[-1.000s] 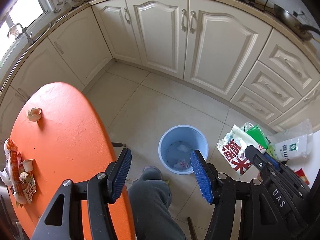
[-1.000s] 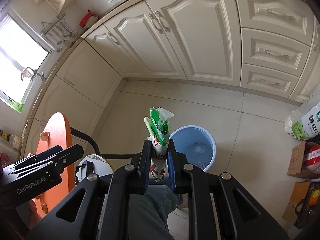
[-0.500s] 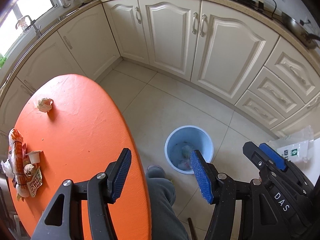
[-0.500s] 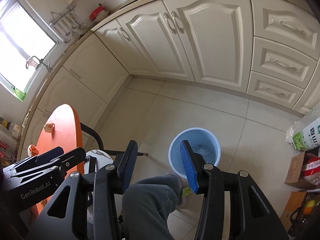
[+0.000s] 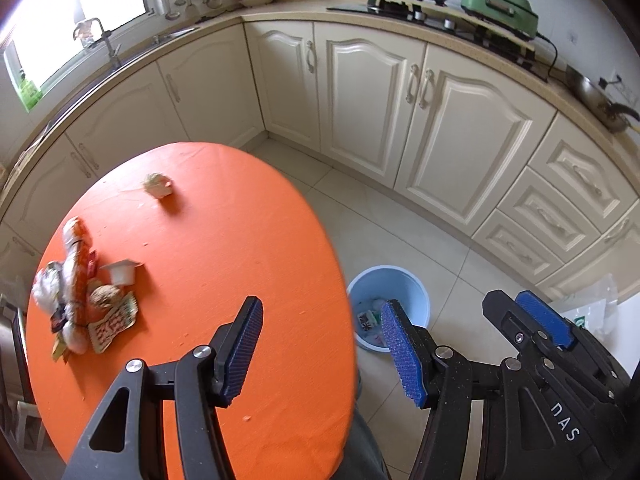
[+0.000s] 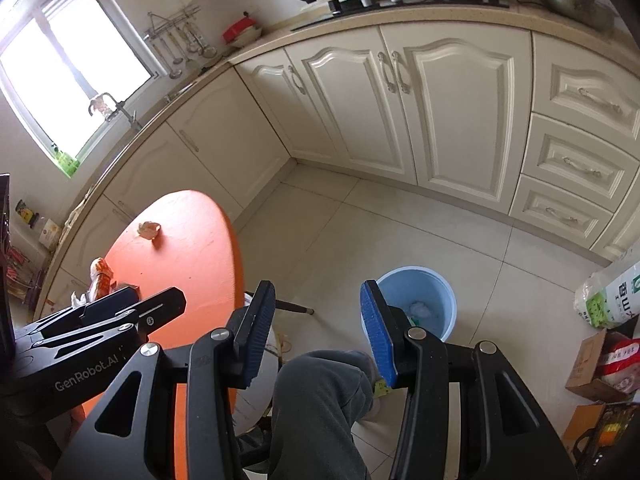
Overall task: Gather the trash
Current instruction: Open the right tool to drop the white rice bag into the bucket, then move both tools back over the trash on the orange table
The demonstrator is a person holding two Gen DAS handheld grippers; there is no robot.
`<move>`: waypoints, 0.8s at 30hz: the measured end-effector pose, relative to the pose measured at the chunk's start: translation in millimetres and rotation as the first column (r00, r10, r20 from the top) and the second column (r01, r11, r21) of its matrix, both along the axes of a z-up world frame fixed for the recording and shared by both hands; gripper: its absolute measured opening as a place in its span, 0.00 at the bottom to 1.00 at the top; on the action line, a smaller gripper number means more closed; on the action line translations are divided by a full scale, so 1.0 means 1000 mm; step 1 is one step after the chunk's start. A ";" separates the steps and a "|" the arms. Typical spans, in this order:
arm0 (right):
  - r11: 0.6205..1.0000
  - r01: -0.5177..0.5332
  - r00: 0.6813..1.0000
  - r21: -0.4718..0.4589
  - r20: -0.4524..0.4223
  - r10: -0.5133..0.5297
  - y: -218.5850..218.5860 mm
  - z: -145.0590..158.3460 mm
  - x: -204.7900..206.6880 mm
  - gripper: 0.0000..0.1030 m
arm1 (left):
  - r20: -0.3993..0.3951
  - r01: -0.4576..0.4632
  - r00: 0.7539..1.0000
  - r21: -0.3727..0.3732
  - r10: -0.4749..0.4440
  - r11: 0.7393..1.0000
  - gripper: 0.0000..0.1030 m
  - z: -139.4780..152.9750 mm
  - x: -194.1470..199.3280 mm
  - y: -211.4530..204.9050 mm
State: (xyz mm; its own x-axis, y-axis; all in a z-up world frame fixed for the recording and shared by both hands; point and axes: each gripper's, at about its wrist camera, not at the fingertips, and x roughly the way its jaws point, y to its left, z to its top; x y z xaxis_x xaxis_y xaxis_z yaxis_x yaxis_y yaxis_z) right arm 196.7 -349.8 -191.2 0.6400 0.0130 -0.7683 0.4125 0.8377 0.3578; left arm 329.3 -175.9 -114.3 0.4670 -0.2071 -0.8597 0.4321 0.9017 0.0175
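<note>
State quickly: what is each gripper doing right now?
Left gripper: open, holding nothing.
Right gripper: open, holding nothing.

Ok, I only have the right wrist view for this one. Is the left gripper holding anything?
Observer: No. The left gripper is open with nothing between its pads, above the edge of the orange table.
Operator: What trash is on the table besides the crumpled paper?
Observer: A pile at its left side: an orange packet, a small white cup and a printed wrapper.
Operator: Part of the bin is blocked for me. What's inside?
Observer: The blue bin holds a wrapper with red print by its left inner wall.
</note>
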 end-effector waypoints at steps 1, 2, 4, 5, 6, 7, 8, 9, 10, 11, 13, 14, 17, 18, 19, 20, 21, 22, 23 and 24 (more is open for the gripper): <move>1.000 -0.008 1.000 -0.002 0.002 0.008 0.007 0.003 0.000 0.45 | 0.007 -0.011 1.000 -0.006 0.011 1.000 0.56 0.004 -0.006 0.011; 1.000 -0.020 1.000 -0.004 0.006 0.020 0.015 0.006 -0.001 0.45 | 0.012 -0.020 1.000 -0.011 0.020 1.000 0.56 0.008 -0.011 0.021; 0.999 -0.046 0.999 -0.009 0.011 0.046 0.030 0.010 -0.001 0.45 | 0.020 -0.044 0.999 -0.021 0.044 0.999 0.56 0.014 -0.021 0.044; 0.998 -0.060 0.998 -0.012 0.011 0.060 0.039 0.012 0.000 0.45 | 0.023 -0.057 0.998 -0.025 0.058 0.998 0.56 0.017 -0.026 0.056; 0.997 -0.077 0.997 -0.015 0.011 0.077 0.049 0.014 0.000 0.45 | 0.025 -0.074 0.997 -0.031 0.075 0.997 0.56 0.020 -0.031 0.070; 0.996 -0.090 0.996 -0.017 0.012 0.090 0.056 0.015 0.000 0.45 | 0.029 -0.087 0.996 -0.034 0.087 0.996 0.56 0.023 -0.036 0.080; 0.994 -0.107 0.994 -0.018 0.015 0.107 0.066 0.016 0.000 0.45 | 0.033 -0.101 0.994 -0.038 0.102 0.994 0.56 0.025 -0.041 0.092; 0.993 -0.120 0.993 -0.019 0.017 0.120 0.074 0.018 0.001 0.45 | 0.037 -0.118 0.992 -0.042 0.119 0.992 0.56 0.028 -0.046 0.105; 0.991 -0.133 0.991 -0.022 0.018 0.134 0.084 0.020 0.001 0.47 | 0.040 -0.135 0.990 -0.045 0.137 0.990 0.57 0.031 -0.050 0.116; 0.989 -0.149 0.989 -0.026 0.020 0.149 0.094 0.021 0.002 0.48 | 0.041 -0.152 0.987 -0.048 0.154 0.987 0.57 0.032 -0.055 0.128; 0.985 -0.172 0.985 -0.034 0.019 0.173 0.112 0.023 0.004 0.54 | 0.039 -0.187 0.981 -0.055 0.189 0.981 0.57 0.035 -0.063 0.152; 0.982 -0.184 0.982 -0.040 0.022 0.185 0.122 0.025 0.005 0.55 | 0.041 -0.202 0.978 -0.054 0.204 0.978 0.58 0.036 -0.066 0.162; 0.976 -0.211 0.977 -0.053 0.020 0.212 0.149 0.027 0.008 0.65 | 0.032 -0.248 0.968 -0.059 0.251 0.967 0.58 0.038 -0.076 0.197; 0.974 -0.221 0.975 -0.058 0.017 0.222 0.158 0.027 0.009 0.68 | 0.026 -0.263 0.964 -0.064 0.265 0.963 0.58 0.038 -0.078 0.208; 0.971 -0.232 0.972 -0.063 0.014 0.233 0.167 0.027 0.011 0.71 | 0.021 -0.278 0.960 -0.067 0.279 0.958 0.58 0.039 -0.080 0.219; 0.968 -0.243 0.970 -0.066 0.009 0.244 0.176 0.026 0.013 0.74 | 0.017 -0.289 0.957 -0.069 0.291 0.955 0.59 0.039 -0.081 0.229; 0.965 -0.254 0.967 -0.069 0.005 0.254 0.184 0.025 0.016 0.80 | 0.012 -0.299 0.954 -0.069 0.300 0.952 0.60 0.039 -0.081 0.237; 0.963 -0.261 0.965 -0.071 0.001 0.262 0.191 0.024 0.018 0.82 | 0.003 -0.309 0.951 -0.070 0.310 0.949 0.61 0.038 -0.082 0.247; 0.960 -0.270 0.963 -0.074 -0.007 0.271 0.199 0.022 0.021 0.83 | -0.008 -0.321 0.947 -0.072 0.321 0.944 0.63 0.037 -0.083 0.257; 0.957 -0.280 0.960 -0.075 -0.017 0.279 0.206 0.020 0.023 0.83 | -0.017 -0.333 0.943 -0.074 0.333 0.940 0.65 0.036 -0.082 0.265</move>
State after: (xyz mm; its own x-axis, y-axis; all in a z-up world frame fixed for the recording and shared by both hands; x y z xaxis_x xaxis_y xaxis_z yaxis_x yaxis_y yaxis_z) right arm 219.9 -144.2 -170.8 0.6147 0.1323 -0.7776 0.1599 0.9444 0.2871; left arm 247.8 89.5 -78.5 0.5165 -0.1039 -0.8500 0.1066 0.9927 -0.0565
